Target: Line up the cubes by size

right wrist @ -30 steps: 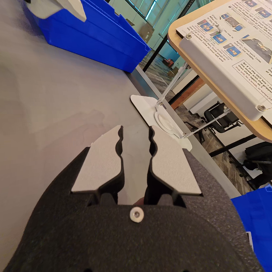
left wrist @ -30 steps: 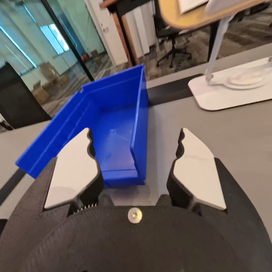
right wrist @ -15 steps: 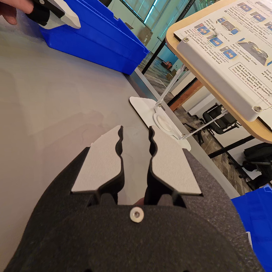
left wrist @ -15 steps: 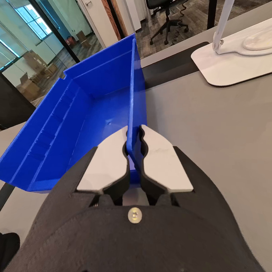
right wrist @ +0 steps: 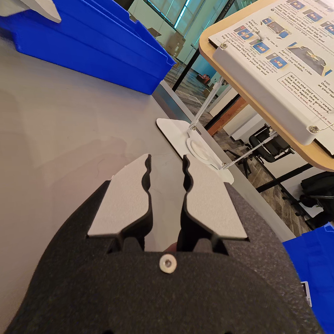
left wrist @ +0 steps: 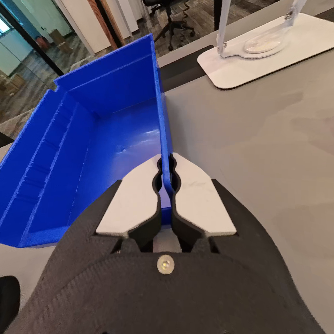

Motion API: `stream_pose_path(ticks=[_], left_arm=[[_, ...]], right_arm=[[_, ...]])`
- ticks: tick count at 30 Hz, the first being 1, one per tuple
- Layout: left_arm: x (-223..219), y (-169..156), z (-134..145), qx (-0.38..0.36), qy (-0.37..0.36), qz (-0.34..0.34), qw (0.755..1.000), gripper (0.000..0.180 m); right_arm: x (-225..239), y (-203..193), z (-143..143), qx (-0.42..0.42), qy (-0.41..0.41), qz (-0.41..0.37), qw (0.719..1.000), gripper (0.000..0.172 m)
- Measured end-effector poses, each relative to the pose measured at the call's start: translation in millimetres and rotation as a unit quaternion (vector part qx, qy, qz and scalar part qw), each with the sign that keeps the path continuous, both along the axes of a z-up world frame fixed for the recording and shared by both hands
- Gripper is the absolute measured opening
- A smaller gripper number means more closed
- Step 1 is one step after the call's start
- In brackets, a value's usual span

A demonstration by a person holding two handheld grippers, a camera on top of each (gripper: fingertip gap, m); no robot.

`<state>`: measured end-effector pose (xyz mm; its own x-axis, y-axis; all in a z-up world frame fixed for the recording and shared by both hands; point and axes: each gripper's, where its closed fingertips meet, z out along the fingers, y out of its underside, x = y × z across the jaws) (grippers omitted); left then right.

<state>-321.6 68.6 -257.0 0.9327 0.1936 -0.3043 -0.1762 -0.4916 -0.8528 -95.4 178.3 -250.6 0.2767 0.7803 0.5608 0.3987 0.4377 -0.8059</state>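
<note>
**Left gripper clamped on the bin wall**

Left gripper (left wrist: 166, 159) is nearly closed, both pads pressing on the thin right-hand wall of the blue bin (left wrist: 101, 101), which sits on the grey table (left wrist: 253, 144) with no cubes visible in it. Right gripper (right wrist: 166, 159) hangs partly open over bare tabletop, nothing between its fingers. Beyond it a white stand base (right wrist: 173, 132) rests near the table edge, carrying a printed instruction sheet (right wrist: 282, 59). Another blue bin (right wrist: 314, 271) shows at the right edge.

Blue bin (left wrist: 108, 101): smooth, glossy plastic. Grey tabletop (left wrist: 253, 144): matt. Stand base (left wrist: 262, 59), upper right: smooth white. Gripper body (right wrist: 162, 298): rough black.
</note>
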Motion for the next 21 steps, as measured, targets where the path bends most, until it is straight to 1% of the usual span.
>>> stream_pose_path(ticks=[4,6,7,9,12,16,19,21], left_arm=[[9.5,-11.0,-0.8,-0.015,-0.013,-0.029,0.999,0.006],[15.0,-19.0,-1.0,-0.02,-0.03,-0.041,0.999,0.006],[18.2,-24.3,-1.2,-0.026,-0.032,-0.049,0.998,0.006],[23.9,-35.7,-1.3,-0.037,-0.029,-0.062,0.997,0.005],[30.1,-50.8,-1.3,-0.041,-0.021,-0.075,0.996,0.005],[37.3,-71.0,-1.3,-0.052,-0.015,-0.092,0.994,0.005],[44.2,-89.5,-1.3,-0.054,-0.025,-0.103,0.993,0.005],[51.4,-101.5,-1.3,-0.057,-0.026,-0.115,0.991,0.005]], right_arm=[[2.5,-1.3,4.2,0.003,0.009,-0.001,1.0,0.033],[7.0,-2.0,6.3,-0.003,0.003,-0.009,1.0,0.039],[10.5,-3.4,8.4,-0.017,0.002,-0.012,1.0,0.043],[22.8,-4.8,18.6,-0.022,0.019,-0.026,0.999,0.042],[46.6,-9.3,26.1,-0.02,0.026,-0.041,0.999,0.043],[84.7,-12.3,25.8,-0.022,0.018,-0.064,0.998,0.043],[122.8,-4.7,32.9,-0.016,0.02,-0.108,0.994,0.043],[152.4,6.4,41.4,-0.007,0.029,-0.151,0.988,0.043]])
